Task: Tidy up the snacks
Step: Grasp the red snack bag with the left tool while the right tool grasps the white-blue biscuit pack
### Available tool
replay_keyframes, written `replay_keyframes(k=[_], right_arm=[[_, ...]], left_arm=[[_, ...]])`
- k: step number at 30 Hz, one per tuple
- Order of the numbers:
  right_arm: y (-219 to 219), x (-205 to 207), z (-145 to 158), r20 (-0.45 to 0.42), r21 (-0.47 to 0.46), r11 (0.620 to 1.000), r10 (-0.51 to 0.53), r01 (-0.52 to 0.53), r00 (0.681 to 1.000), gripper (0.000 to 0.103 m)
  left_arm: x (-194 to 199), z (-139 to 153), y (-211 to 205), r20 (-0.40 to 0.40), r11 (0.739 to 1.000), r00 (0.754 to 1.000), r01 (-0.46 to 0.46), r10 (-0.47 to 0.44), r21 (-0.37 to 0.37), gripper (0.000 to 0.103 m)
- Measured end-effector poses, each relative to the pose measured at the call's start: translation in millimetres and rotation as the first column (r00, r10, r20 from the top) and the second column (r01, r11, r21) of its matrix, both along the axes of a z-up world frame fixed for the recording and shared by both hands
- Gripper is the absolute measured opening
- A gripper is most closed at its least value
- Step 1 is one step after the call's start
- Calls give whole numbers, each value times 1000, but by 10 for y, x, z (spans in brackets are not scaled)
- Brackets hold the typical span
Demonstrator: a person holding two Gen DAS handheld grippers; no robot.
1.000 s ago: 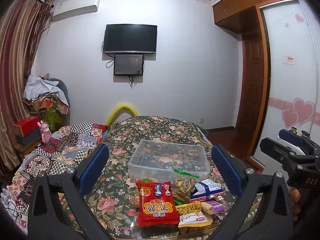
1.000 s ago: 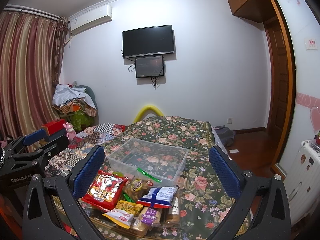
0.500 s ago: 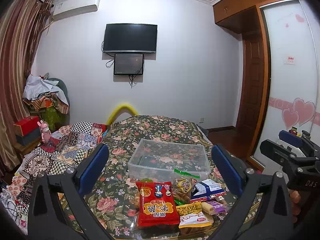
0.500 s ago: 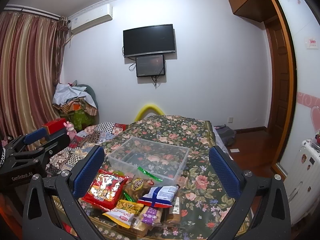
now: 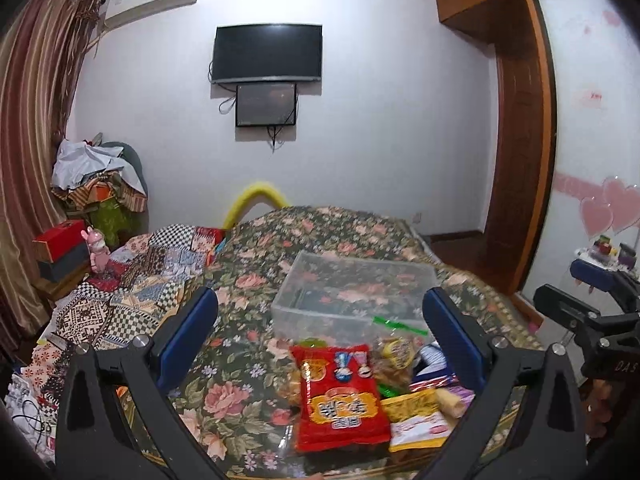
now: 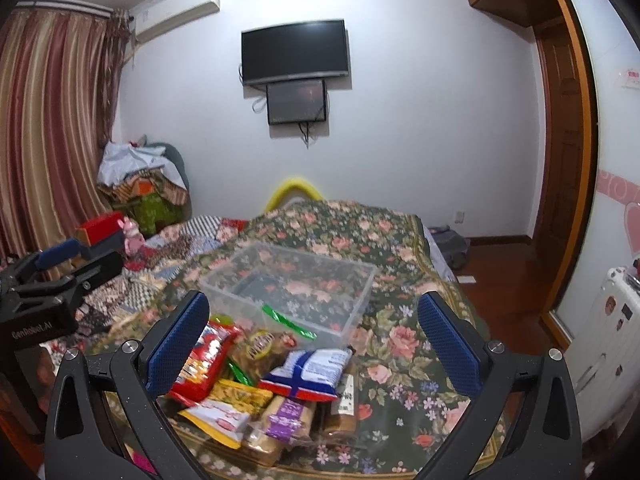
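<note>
A clear plastic bin point(image 5: 354, 296) point(image 6: 292, 284) stands empty on the floral cloth. In front of it lies a pile of snacks: a red bag point(image 5: 340, 396) point(image 6: 204, 360), a blue-white-red bag point(image 6: 306, 372), a yellow pack point(image 5: 412, 404) point(image 6: 236, 394), a purple pack point(image 6: 288, 416) and a clear bag of cookies point(image 5: 394, 360) point(image 6: 260, 344). My left gripper point(image 5: 320, 344) is open above the near edge, over the red bag. My right gripper point(image 6: 312, 344) is open over the pile. Both are empty.
The floral cloth point(image 5: 320, 232) covers the surface, with a patchwork quilt point(image 5: 132, 280) on its left. A wooden door point(image 5: 520, 168) and a wardrobe stand at the right. A white suitcase point(image 6: 608, 344) stands at the far right.
Both grippers have moved slightly forward and down toward the snack pile. Both stay open. The snacks and bin have not moved.
</note>
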State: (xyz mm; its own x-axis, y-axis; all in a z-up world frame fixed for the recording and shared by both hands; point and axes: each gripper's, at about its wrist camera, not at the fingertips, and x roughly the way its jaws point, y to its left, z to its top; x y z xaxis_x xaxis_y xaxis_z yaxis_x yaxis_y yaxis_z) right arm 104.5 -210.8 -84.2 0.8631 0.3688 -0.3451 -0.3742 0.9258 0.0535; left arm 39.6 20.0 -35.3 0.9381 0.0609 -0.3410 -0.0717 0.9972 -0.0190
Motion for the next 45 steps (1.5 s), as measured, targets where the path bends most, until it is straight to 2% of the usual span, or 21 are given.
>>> replay_keyframes(k=[9,12,17,21,28,34,36,37,41,45], right_arm=[[-43,337,-416,-166,-51,999,-18,9,986,103],[-23,429,-521,-218,-67,998,-19,4,976,103],[38,535,-648,-275,-85,996,-7,-17,961,103],[130,654,-748,-340,-96,994,23,-59,940,103],[279,857,-904,-426,-72,991,70,-110,902,103],[309,951,-1004,-458,-70,992,63,-107,887,103],[299,952,-1020,-457,-71,991,68,-112,887,98],[290,946,-1027,-459,-61,991,82,-123,884,97],[295,927,-1030,-464,-32,987,123,-156,877,78],[283,898,-1019,-450,-23,988,127,-153,884,72]], left_arm=[[354,-479,164,-174,1000,985,-3,-1,-22,103],[534,-668,172,-250,1000,968,-15,9,-23,103],[750,-896,163,-343,996,938,25,-53,-85,103],[871,-1053,102,-387,994,918,42,-80,-106,103],[989,-1228,4,-438,998,897,32,-56,-63,103],[1010,-1331,43,-450,994,889,48,-89,-100,103],[997,-1334,50,-440,993,893,55,-95,-104,99],[982,-1331,40,-435,992,894,63,-103,-105,94],[948,-1301,69,-415,995,906,45,-79,-91,73],[919,-1266,163,-409,990,908,34,-87,-136,64]])
